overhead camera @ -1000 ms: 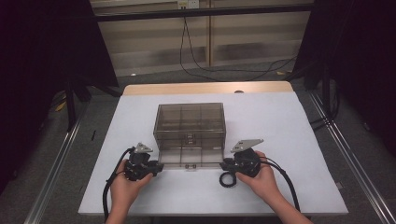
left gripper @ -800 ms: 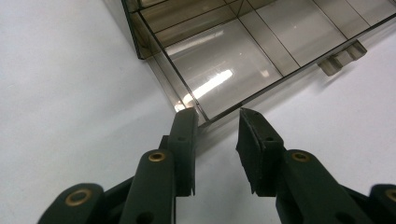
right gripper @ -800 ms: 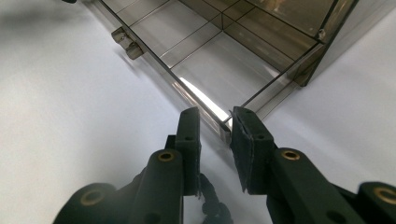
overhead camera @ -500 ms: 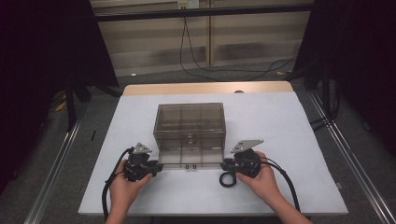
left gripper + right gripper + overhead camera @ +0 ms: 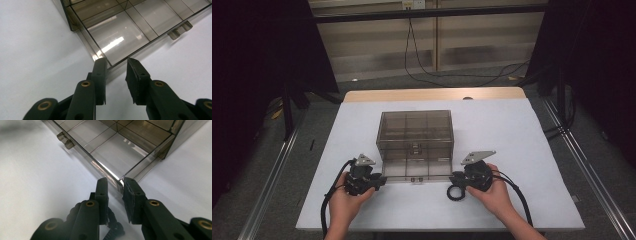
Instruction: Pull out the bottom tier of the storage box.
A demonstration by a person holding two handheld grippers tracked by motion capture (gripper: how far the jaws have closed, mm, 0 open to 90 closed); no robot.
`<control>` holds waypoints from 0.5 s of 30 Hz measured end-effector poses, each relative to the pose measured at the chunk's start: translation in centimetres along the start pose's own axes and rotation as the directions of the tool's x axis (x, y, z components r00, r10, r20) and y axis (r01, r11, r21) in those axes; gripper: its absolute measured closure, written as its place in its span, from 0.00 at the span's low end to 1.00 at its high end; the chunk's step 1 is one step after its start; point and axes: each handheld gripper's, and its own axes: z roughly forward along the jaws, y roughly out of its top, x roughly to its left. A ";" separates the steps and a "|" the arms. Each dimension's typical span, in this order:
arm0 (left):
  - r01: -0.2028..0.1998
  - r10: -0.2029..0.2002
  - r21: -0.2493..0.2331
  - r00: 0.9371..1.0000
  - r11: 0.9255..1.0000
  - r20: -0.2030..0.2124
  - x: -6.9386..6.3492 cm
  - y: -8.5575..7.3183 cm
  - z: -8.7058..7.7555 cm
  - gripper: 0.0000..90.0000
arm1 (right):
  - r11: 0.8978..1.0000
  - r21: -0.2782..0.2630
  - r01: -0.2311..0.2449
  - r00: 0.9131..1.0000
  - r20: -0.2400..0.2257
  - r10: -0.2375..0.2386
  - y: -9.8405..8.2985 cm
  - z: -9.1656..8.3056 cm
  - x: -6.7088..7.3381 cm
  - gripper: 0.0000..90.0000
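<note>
Holding unchanged: left gripper (image 5: 116, 62) and right gripper (image 5: 114, 181) jaws part-open at organizer box (image 5: 414, 132) front corners.

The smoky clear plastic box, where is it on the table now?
In the high view the smoky clear plastic box sits mid-table on the white table, its open lid's near corners between the left tongs and the right tongs.

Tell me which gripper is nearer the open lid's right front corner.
Right. The right gripper has its jaws either side of that corner of the lid; the left gripper sits at the opposite, left front corner, across the lid's width.
</note>
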 end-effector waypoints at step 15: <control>-0.001 0.001 -0.006 1.000 1.000 -0.011 -0.2 -0.1 -0.3 0.78 | 1.000 0.007 0.010 1.000 -0.011 -0.010 -0.1 -0.1 0.3 0.84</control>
